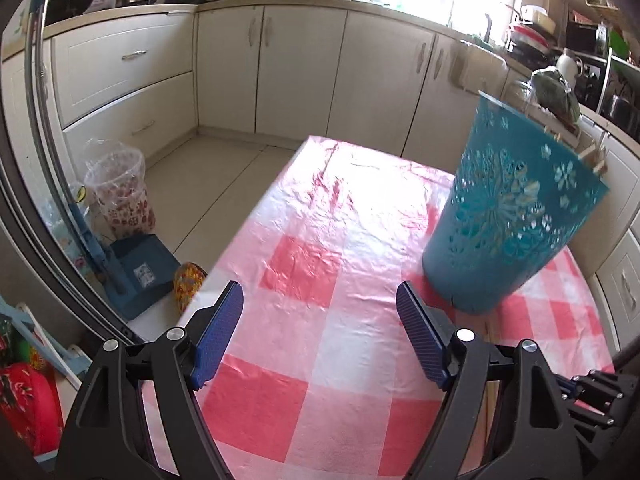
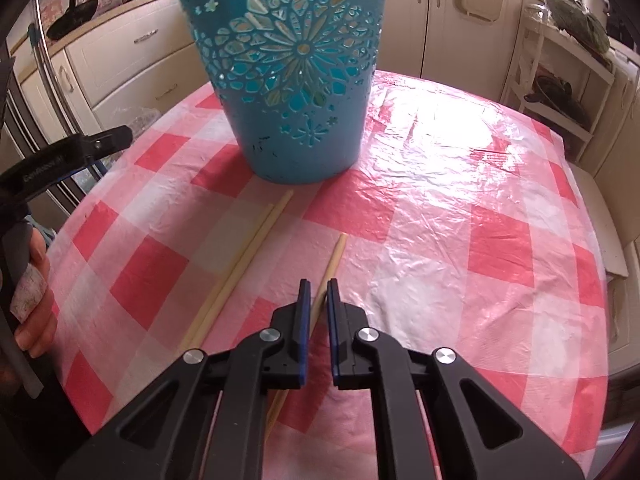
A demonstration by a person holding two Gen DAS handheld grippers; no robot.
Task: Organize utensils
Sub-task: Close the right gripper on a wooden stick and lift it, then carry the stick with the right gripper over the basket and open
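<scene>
A teal pierced holder (image 2: 288, 76) stands upright on the checked surface (image 2: 460, 208), and everything else is best placed from it. Just in front of its base, a pair of pale chopsticks (image 2: 236, 276) lies side by side, their far tips almost touching the holder's foot. A little to the right of that pair lies a single chopstick (image 2: 330, 268), its tip pointing toward the holder but stopping short of it.

The right tongs (image 2: 318, 292) are clenched nearly together around this single stick; it runs between the blue pads, though whether they truly pinch it is hard to tell. The left tongs (image 1: 320, 312) hang released and wide, nothing between them, to the left of the holder.

These sticks look light, stiff and smooth, likely wood or bamboo, so they should lift with no effort yet may roll or slide out of a slack pinch. Taking hold near the middle, or slightly toward the thicker end, seems wisest: a grip near one tip would let the long end swing. The holder itself looks like thin plastic and could tip if knocked.
</scene>
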